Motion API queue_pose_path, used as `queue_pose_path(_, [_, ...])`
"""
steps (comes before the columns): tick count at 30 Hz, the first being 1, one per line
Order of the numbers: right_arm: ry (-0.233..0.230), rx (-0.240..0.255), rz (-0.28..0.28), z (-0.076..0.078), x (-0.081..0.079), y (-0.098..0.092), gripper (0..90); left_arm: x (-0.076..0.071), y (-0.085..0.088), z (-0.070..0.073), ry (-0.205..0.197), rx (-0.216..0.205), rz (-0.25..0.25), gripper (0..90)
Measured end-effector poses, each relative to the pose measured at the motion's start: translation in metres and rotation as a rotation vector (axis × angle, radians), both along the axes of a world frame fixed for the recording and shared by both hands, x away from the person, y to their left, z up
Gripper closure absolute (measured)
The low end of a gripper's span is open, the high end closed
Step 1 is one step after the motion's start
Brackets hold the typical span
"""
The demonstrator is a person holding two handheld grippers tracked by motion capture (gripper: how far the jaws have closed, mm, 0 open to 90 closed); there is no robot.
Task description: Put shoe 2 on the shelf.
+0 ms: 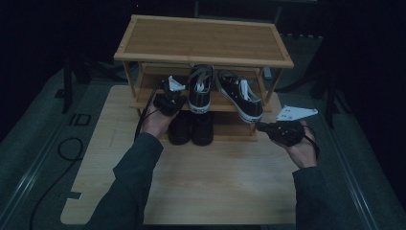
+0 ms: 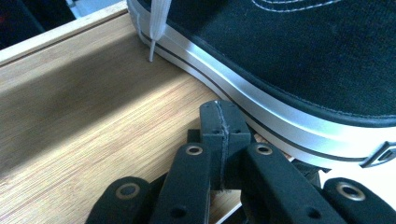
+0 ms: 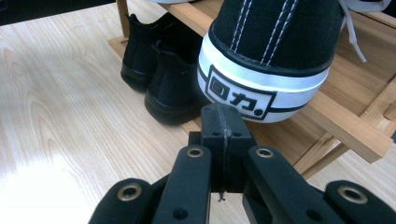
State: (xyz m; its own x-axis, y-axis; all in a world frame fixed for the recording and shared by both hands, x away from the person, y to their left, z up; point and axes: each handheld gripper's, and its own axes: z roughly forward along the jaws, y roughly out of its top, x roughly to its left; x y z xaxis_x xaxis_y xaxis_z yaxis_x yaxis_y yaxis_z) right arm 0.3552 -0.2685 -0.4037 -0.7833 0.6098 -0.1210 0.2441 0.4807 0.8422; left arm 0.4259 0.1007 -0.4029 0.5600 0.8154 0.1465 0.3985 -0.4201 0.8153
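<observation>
Two black canvas sneakers with white soles stand on the middle shelf of a bamboo shoe rack (image 1: 203, 60). My left gripper (image 1: 178, 96) is shut and empty beside the left sneaker (image 1: 200, 88). In the left gripper view its closed tips (image 2: 222, 116) lie on the shelf board right against that sneaker's white sole (image 2: 280, 116); I cannot tell if they touch. My right gripper (image 1: 258, 127) is also shut and empty, just in front of the right sneaker (image 1: 242, 98). In the right gripper view its tips (image 3: 223, 116) point at the heel label (image 3: 240, 95) of that sneaker, which overhangs the shelf edge.
A pair of black ankle shoes (image 1: 191, 127) (image 3: 163, 74) stands on the rack's lowest level below the sneakers. The rack sits at the back of a light wooden tabletop (image 1: 201, 182). A white lace end (image 2: 154, 28) hangs by the left sneaker. A cable (image 1: 67, 148) lies left of the table.
</observation>
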Motion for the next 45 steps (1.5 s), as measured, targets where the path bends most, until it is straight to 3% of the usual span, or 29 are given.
queue_pose_path(15, [-0.005,0.024,0.000,-0.002,0.002,0.007,90.0,0.000,0.000,0.000,0.001,-0.001,0.002,90.0])
queue_pose_path(17, [-0.016,0.022,-0.017,-0.002,0.004,0.010,90.0,0.000,0.000,0.000,0.000,-0.001,0.002,90.0])
queue_pose_path(25, [-0.013,0.029,0.015,-0.004,0.006,0.022,90.0,0.001,0.000,0.000,0.001,-0.001,0.000,90.0])
queue_pose_path(30, [-0.020,0.008,0.032,-0.005,0.007,0.034,90.0,0.001,0.001,0.000,0.005,-0.002,-0.006,90.0])
queue_pose_path(35, [-0.047,0.006,-0.005,-0.001,0.010,0.040,90.0,0.001,0.001,0.000,0.005,-0.002,-0.009,90.0])
queue_pose_path(45, [-0.061,0.019,0.032,0.007,0.014,0.061,90.0,0.001,0.001,0.000,0.003,-0.001,-0.008,90.0])
